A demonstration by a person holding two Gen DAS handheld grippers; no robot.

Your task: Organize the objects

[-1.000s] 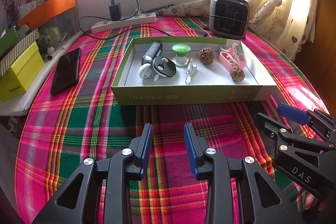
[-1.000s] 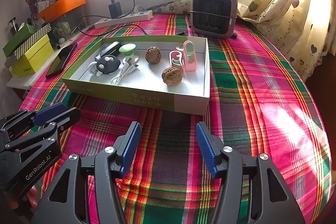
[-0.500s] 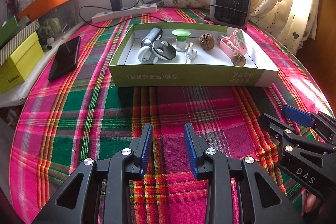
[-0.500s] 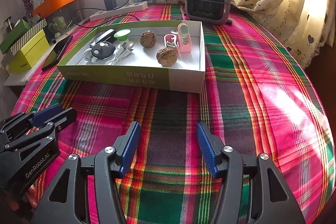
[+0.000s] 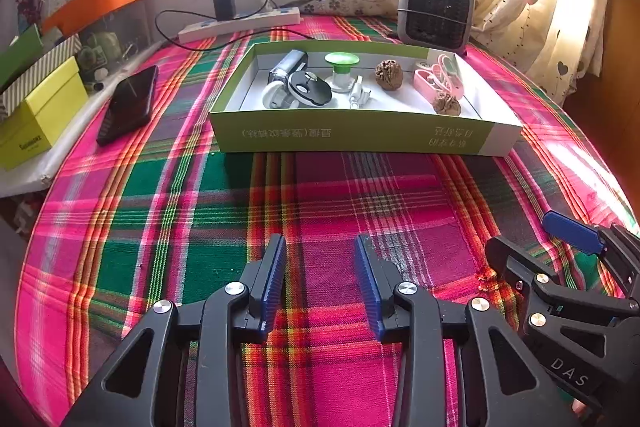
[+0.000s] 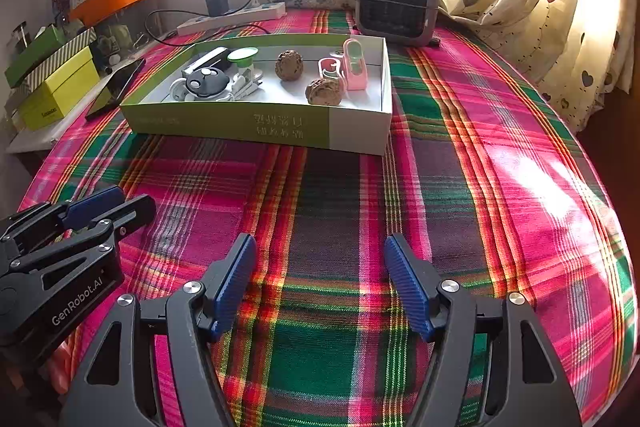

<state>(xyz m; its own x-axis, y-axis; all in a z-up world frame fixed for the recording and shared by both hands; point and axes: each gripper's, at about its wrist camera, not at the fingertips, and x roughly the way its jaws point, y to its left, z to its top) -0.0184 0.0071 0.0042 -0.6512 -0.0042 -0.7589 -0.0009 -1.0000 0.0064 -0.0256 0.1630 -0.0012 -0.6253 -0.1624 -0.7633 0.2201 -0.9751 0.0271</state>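
Note:
A shallow green-and-white box [image 5: 360, 135] [image 6: 256, 123] stands on the plaid cloth. It holds a black round gadget [image 5: 310, 91] [image 6: 207, 81], a green-topped piece [image 5: 341, 61] [image 6: 242, 54], a white cable [image 5: 357, 95], two walnuts [image 5: 388, 75] [image 5: 447, 104] [image 6: 289, 65] [image 6: 323, 92] and pink cases [image 5: 440, 79] [image 6: 354, 65]. My left gripper [image 5: 320, 281] is open and empty over the cloth, well short of the box. My right gripper [image 6: 320, 281] is open wider and empty, also short of the box.
A black phone [image 5: 128, 103] lies left of the box. Yellow and green boxes [image 5: 38, 115] sit on a side shelf. A power strip [image 5: 240, 23] and a small heater [image 5: 436, 11] stand behind the box. A curtain [image 6: 560, 7] hangs at right.
Both grippers have drawn back from the box toward the near table edge; the box looks farther away. Jaw openings are unchanged.

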